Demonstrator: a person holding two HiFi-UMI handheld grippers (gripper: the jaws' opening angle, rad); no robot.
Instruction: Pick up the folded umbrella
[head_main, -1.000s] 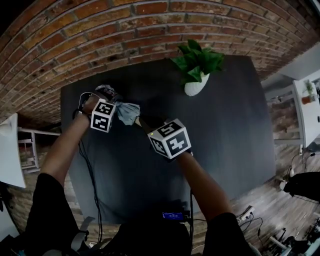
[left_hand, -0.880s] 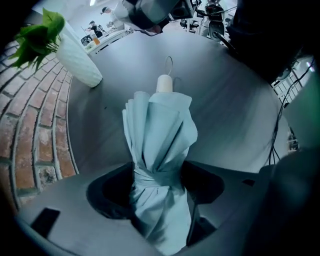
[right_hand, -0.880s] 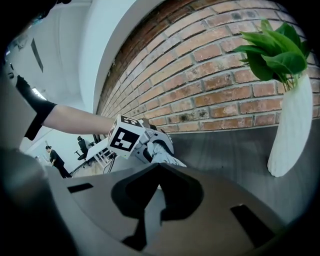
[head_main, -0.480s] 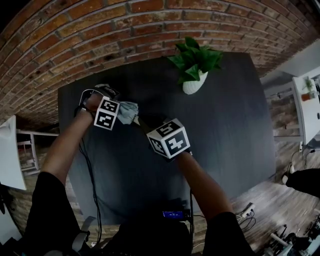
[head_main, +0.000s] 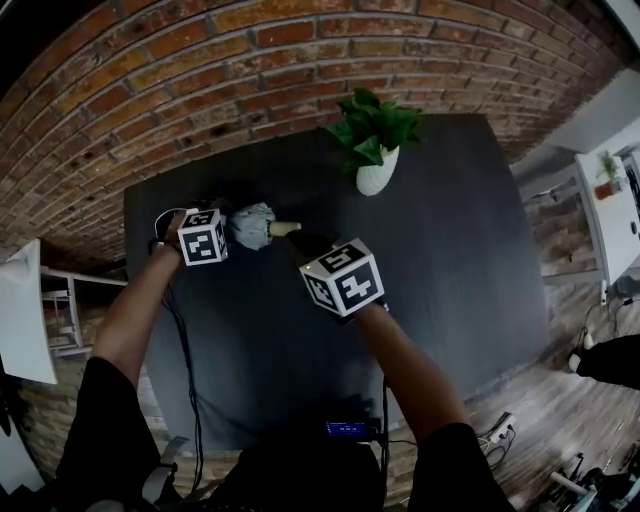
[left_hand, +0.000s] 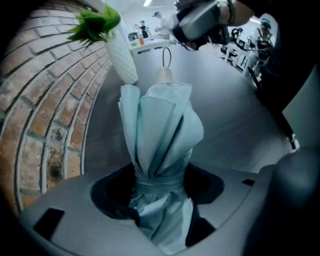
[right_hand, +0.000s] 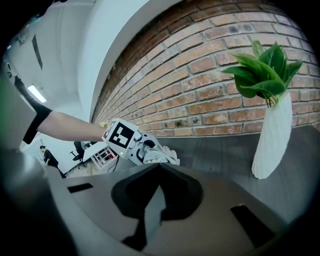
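Note:
The folded umbrella (head_main: 252, 225) is pale blue with a beige handle (head_main: 283, 228). It is held just above the dark table (head_main: 460, 250). My left gripper (head_main: 235, 228) is shut on its tied fabric end (left_hand: 161, 150), and the handle (left_hand: 164, 76) and wrist loop point away from it. My right gripper (head_main: 306, 243) hovers just right of the handle tip without touching it. Its jaws stand slightly apart with nothing between them (right_hand: 155, 172). From the right gripper view, the umbrella (right_hand: 159, 156) and the left gripper's marker cube (right_hand: 122, 136) are straight ahead.
A white vase with a green plant (head_main: 378, 140) stands at the table's back edge against the brick wall (head_main: 200, 70). It shows at upper left in the left gripper view (left_hand: 121, 50) and at right in the right gripper view (right_hand: 270, 135). Cables (head_main: 190, 370) run along the table's left front.
The umbrella in my left gripper has swung from slanting toward the right gripper to lying level. Its beige handle now shows clear of the right gripper.

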